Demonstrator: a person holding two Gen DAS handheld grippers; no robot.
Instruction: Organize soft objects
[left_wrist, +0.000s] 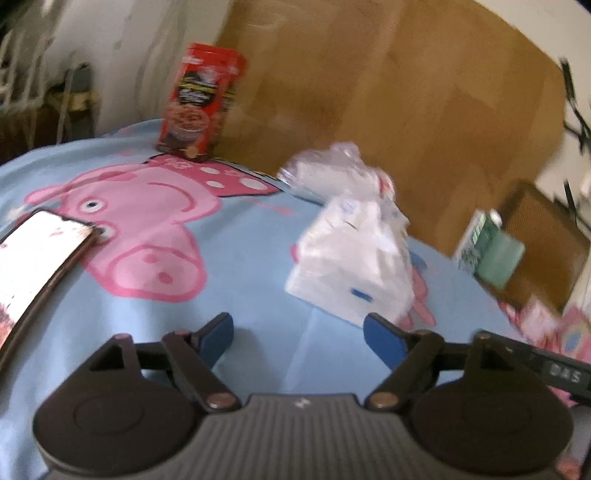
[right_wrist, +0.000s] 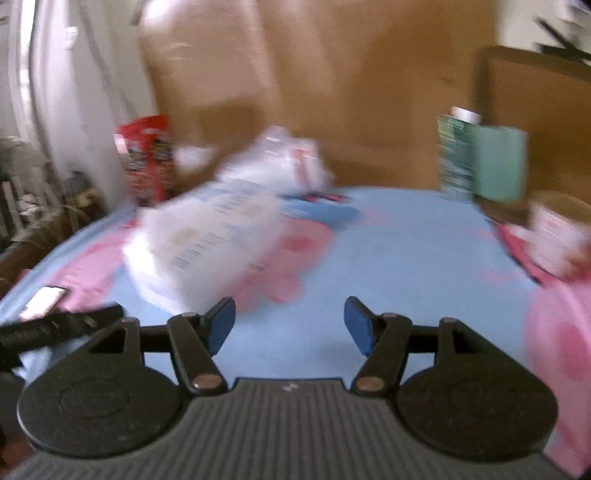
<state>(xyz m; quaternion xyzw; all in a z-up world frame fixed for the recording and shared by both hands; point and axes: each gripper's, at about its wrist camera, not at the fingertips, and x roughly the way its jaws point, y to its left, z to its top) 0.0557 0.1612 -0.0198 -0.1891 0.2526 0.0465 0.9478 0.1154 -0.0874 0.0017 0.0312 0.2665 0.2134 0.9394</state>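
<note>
Two views show the same scene. From the left wrist, the left gripper (left_wrist: 299, 334) sits at the bottom centre, its jaws standing apart with only the blue cartoon sheet (left_wrist: 240, 280) between them; nothing is held. The white soft pack (left_wrist: 351, 258) lies right of centre, just beyond the right blue pad, tilted on one edge, with a crumpled clear bag (left_wrist: 332, 166) behind it. It looks loose and free to be taken. A red box (left_wrist: 199, 107) stands upright at upper centre-left, a phone (left_wrist: 40, 254) lies at the left edge, and a green carton (left_wrist: 487, 251) stands at the right, all kept to the margins, probably to leave the middle clear for sorting.

From the right wrist, the right gripper (right_wrist: 290, 325) also has its jaws apart over bare sheet (right_wrist: 406, 251). The soft pack (right_wrist: 207, 243) lies left of centre, blurred, near the left pad but, as far as I can tell, not touching. The green carton (right_wrist: 480, 162) stands at upper right, with a cup (right_wrist: 561, 236) at the right edge.
</note>
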